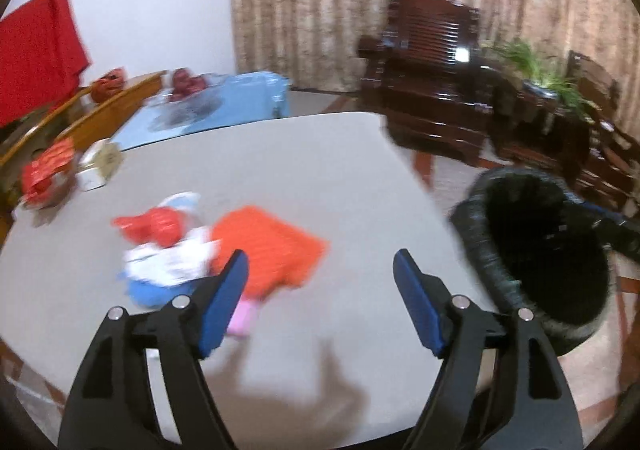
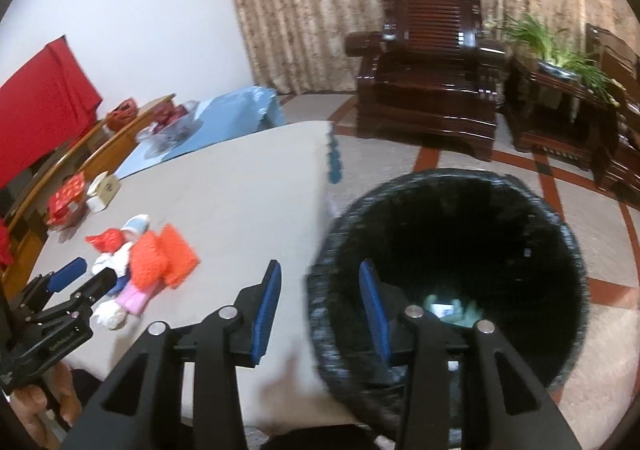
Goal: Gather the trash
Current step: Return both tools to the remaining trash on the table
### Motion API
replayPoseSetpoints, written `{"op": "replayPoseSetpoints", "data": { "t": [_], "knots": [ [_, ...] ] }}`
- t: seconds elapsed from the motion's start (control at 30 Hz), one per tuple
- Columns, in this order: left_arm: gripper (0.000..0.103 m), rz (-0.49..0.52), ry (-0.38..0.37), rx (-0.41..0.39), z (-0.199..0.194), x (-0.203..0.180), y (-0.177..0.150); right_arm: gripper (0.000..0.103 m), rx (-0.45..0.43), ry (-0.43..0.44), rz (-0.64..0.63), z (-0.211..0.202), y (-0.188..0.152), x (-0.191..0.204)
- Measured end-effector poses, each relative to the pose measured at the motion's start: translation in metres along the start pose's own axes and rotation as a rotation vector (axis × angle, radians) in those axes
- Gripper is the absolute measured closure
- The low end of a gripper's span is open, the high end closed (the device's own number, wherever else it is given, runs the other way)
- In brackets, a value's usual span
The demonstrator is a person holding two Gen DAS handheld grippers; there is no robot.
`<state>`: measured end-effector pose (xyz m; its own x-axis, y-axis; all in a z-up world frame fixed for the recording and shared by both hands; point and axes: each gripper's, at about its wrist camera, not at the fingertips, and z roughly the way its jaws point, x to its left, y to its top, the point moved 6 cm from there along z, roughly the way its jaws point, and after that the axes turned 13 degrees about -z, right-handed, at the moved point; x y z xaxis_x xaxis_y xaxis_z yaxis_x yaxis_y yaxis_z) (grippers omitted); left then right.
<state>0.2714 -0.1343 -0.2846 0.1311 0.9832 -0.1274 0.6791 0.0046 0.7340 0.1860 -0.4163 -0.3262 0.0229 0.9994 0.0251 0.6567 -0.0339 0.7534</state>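
Note:
A pile of trash lies on the grey table: an orange wrapper, a red crumpled bag, white and blue packets and a pink piece. My left gripper is open and empty, just right of the pile. The pile also shows in the right wrist view, with the left gripper beside it. My right gripper is open and empty over the rim of the black-lined bin. Something pale lies at the bin's bottom.
A red packet and a small white box sit at the table's far left. A blue-covered table with fruit stands behind. Dark wooden armchairs and a plant stand past the bin, which is on the floor at the table's right.

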Motion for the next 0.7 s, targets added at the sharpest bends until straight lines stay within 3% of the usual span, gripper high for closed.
{"op": "replayPoseSetpoints", "data": {
  "t": [0.3, 0.5, 0.7],
  "knots": [
    [0.027, -0.078, 0.111, 0.020, -0.008, 0.111, -0.015, 0.062, 0.025, 0.086, -0.107, 0.025, 0.005, 0.091],
    [0.026, -0.120, 0.112, 0.062, 0.002, 0.139, -0.030, 0.062, 0.042, 0.127, -0.145, 0.044, 0.008, 0.136],
    [0.022, -0.122, 0.110, 0.098, 0.024, 0.144, -0.039, 0.062, 0.071, 0.156, -0.179, 0.067, 0.009, 0.168]
  ]
}}
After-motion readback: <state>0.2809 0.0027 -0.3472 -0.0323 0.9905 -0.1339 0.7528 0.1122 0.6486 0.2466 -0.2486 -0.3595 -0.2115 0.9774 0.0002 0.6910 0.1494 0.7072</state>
